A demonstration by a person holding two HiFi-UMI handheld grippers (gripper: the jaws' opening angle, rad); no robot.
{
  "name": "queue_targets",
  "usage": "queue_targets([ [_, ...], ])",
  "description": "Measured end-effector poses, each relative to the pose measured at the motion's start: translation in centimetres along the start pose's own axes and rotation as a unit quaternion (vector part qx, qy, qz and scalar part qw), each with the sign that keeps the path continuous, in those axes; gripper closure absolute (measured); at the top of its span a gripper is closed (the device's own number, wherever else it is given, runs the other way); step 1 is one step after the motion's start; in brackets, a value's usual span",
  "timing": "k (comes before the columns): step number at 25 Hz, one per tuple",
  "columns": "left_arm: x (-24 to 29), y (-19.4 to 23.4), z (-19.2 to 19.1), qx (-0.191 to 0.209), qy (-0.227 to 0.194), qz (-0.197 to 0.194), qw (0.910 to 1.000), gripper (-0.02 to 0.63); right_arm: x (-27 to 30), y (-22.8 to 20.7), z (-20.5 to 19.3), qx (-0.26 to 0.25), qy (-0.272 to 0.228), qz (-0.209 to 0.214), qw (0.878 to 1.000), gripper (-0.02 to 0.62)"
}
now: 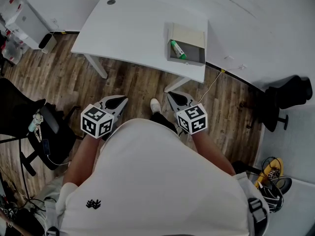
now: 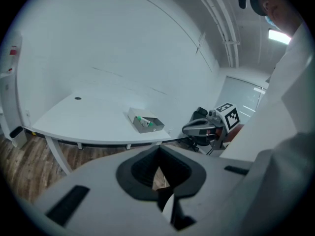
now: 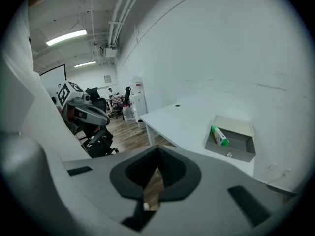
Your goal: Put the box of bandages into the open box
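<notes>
The grey open box [image 1: 187,60] stands on the white table's right part, its cream lid tilted back. The green-and-white box of bandages [image 1: 177,49] lies inside it along the left wall. Both show again in the left gripper view, box [image 2: 153,126] and bandages [image 2: 142,121], and in the right gripper view, box [image 3: 236,149] and bandages [image 3: 219,135]. My left gripper [image 1: 123,100] and right gripper [image 1: 170,95] are held close to my body over the wooden floor, well short of the table. Both are shut with nothing between the jaws.
The white table [image 1: 133,28] stands against a white wall. A black office chair [image 1: 29,127] is at my left and another black chair [image 1: 290,95] at the right. White storage units [image 1: 22,18] sit at the far left. Cables lie on the floor at lower right.
</notes>
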State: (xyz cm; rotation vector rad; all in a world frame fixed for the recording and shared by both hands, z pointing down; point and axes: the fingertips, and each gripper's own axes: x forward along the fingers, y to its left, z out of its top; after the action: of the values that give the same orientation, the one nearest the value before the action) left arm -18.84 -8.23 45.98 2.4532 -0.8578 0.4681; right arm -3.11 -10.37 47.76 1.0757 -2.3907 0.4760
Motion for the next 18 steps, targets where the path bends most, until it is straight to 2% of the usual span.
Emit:
queue_targets([
  [18, 0.49, 0.63, -0.32, -0.012, 0.002, 0.012, 0.9999, 0.600, 0.44, -0.57, -0.18, -0.003, 0.003, 0.010, 1.000, 0.589],
])
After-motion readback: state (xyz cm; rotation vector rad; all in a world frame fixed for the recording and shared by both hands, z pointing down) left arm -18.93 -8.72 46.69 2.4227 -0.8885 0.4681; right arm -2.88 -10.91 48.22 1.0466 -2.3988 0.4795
